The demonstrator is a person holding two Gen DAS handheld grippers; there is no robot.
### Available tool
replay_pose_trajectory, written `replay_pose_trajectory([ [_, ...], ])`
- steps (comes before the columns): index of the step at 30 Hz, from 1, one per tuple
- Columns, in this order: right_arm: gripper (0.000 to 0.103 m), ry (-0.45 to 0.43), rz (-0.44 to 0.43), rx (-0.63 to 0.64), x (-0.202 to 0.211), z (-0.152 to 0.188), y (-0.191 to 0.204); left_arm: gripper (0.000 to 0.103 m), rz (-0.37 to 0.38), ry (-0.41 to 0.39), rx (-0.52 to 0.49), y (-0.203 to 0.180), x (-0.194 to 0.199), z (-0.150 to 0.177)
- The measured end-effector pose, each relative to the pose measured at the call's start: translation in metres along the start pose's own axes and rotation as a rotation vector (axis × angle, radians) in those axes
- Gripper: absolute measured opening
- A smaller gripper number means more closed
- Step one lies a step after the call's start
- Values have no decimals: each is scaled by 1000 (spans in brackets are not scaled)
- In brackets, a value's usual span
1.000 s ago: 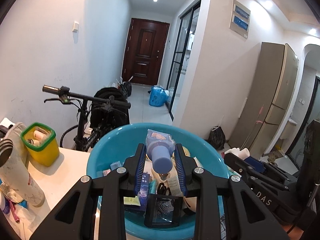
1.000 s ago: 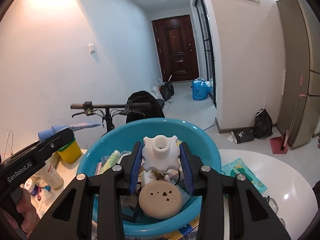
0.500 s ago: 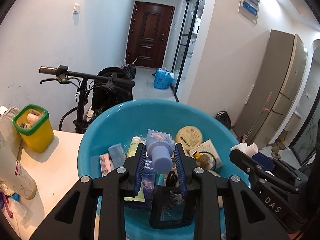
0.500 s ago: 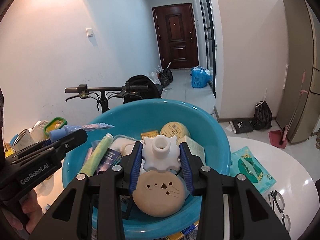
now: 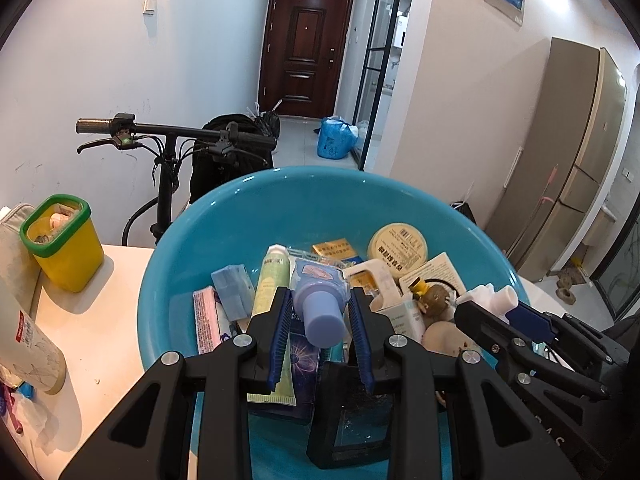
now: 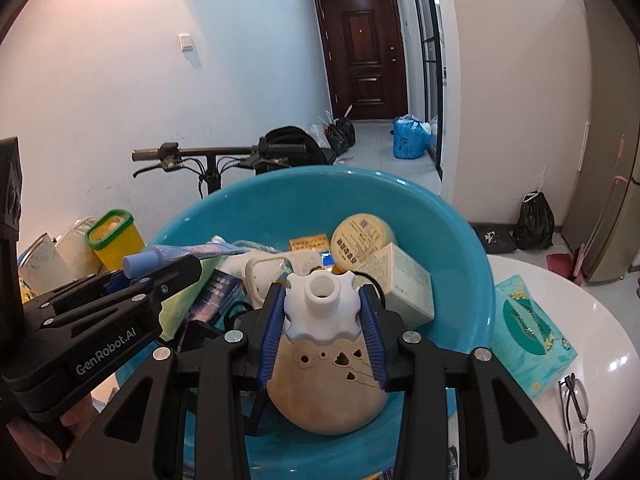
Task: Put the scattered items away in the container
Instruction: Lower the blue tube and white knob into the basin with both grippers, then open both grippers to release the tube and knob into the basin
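Note:
A blue basin [image 5: 312, 200] on the white table holds several tubes, boxes and a round tin. Over its near side my left gripper [image 5: 319, 296] is shut on a tube with a pale blue cap [image 5: 320, 316], cap toward the camera. In the right wrist view my right gripper [image 6: 321, 292] is shut on the white scalloped neck [image 6: 320, 312] of a tan round-bodied jar [image 6: 328, 392], which hangs above the basin [image 6: 280, 208]. The two grippers sit side by side. The left one with its tube [image 6: 140, 260] shows at the left of the right wrist view.
A yellow tub with a green rim [image 5: 64, 240] and a white bottle [image 5: 24, 332] stand left of the basin. A teal tissue pack [image 6: 528, 328] and glasses [image 6: 576, 412] lie to its right. Bicycle handlebars [image 5: 172, 132] rise behind the table.
Both grippers have sunk and tipped downward over the basin, still holding the tube and the jar. More of the basin's contents now show.

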State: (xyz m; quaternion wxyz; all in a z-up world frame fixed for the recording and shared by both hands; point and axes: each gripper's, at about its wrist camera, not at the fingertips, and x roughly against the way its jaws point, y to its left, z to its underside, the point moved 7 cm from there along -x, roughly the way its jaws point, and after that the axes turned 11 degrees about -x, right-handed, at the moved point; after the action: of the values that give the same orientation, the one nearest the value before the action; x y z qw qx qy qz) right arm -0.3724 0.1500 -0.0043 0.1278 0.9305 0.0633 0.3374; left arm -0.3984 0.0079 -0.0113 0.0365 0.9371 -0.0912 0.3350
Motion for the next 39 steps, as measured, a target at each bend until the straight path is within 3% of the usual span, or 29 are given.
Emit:
replay_pose_trajectory([
  [13, 36, 60, 6, -22, -19, 10, -8, 32, 17, 50, -6, -1, -16, 11],
  [16, 36, 60, 10, -25, -19, 11, -10, 49, 29, 42, 4, -1, -16, 11],
  [18, 36, 60, 10, -30, -20, 10, -12, 71, 20, 33, 5, 0, -14, 9],
  [19, 36, 60, 10, -32, -21, 10, -13, 74, 9, 30, 6, 1, -13, 9],
  [24, 36, 68, 10, -49, -23, 10, -16, 80, -18, 32, 48, 15, -10, 8],
  [33, 37, 77, 9, -40, -24, 12, -13, 80, -69, -21, 108, 37, 8, -1],
  [35, 40, 77, 14, -38, -24, 12, -13, 80, -80, -43, 113, 39, 17, -5],
  [37, 55, 66, 28, -45, -23, 11, -15, 80, -93, -69, 115, 40, 28, -9],
  [39, 62, 50, 32, -53, -21, 9, -17, 84, -109, -109, 111, 38, 43, -15],
])
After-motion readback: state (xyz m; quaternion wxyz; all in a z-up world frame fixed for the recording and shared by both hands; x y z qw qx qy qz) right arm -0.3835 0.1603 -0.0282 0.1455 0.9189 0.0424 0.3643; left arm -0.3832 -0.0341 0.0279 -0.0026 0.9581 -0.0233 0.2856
